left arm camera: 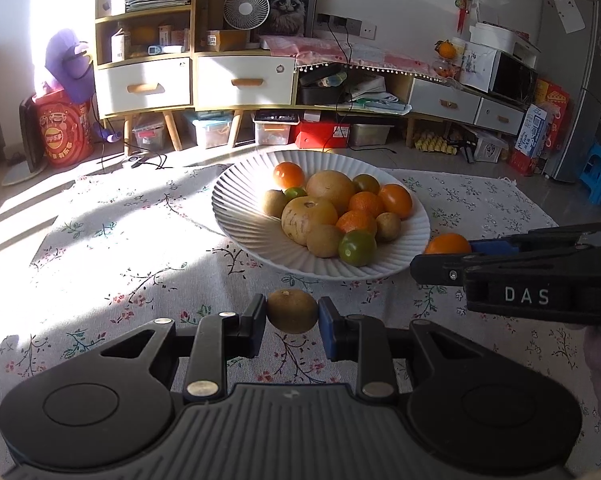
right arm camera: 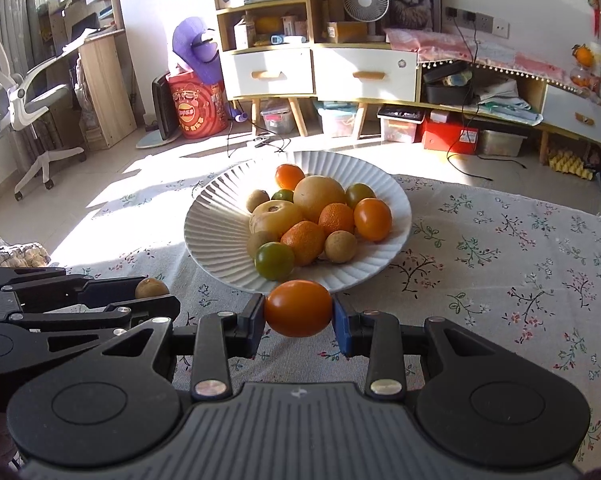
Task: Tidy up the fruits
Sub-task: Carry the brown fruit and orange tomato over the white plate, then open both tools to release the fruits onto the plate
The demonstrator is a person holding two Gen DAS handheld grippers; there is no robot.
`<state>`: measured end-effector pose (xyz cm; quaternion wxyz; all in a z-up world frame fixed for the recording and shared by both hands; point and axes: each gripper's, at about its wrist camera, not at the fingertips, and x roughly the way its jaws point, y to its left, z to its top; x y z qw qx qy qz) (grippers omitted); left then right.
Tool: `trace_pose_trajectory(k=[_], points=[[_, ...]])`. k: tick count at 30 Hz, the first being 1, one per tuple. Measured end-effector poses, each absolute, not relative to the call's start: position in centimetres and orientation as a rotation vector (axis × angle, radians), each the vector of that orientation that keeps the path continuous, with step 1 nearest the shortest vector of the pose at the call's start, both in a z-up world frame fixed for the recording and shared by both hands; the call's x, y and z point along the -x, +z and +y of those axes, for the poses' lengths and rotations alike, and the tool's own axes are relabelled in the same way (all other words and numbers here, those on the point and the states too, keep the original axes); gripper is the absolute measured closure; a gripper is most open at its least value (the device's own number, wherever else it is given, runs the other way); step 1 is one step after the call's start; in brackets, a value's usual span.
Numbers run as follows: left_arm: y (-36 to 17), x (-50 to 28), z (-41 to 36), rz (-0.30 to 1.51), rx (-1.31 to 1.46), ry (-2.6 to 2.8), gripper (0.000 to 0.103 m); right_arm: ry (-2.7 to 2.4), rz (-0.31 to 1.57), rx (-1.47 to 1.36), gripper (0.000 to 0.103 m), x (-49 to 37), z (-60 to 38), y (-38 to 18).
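A white ribbed plate holds several fruits: oranges, pears, green tomatoes and small brown fruits. My left gripper is shut on a small brown fruit, just in front of the plate; it also shows in the right wrist view. My right gripper is shut on an orange tomato, close to the plate's near rim. In the left wrist view the right gripper comes in from the right with the orange tomato beside the plate.
The plate sits on a floral tablecloth. Beyond the table stand shelves with drawers, storage boxes on the floor, a fridge at right and an office chair at left.
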<state>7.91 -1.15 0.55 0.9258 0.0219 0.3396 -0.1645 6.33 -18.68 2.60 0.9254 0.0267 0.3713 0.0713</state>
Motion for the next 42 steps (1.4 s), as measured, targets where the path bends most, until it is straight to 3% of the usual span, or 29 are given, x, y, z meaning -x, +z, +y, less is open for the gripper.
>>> trace_pose_trajectory(k=[42], points=[[-0.6, -15.6, -2.1, 0.691, -0.036, -0.383, 0.087, 0.124, 0.794, -0.182, 0.070, -10.9, -21.3, 1.2]])
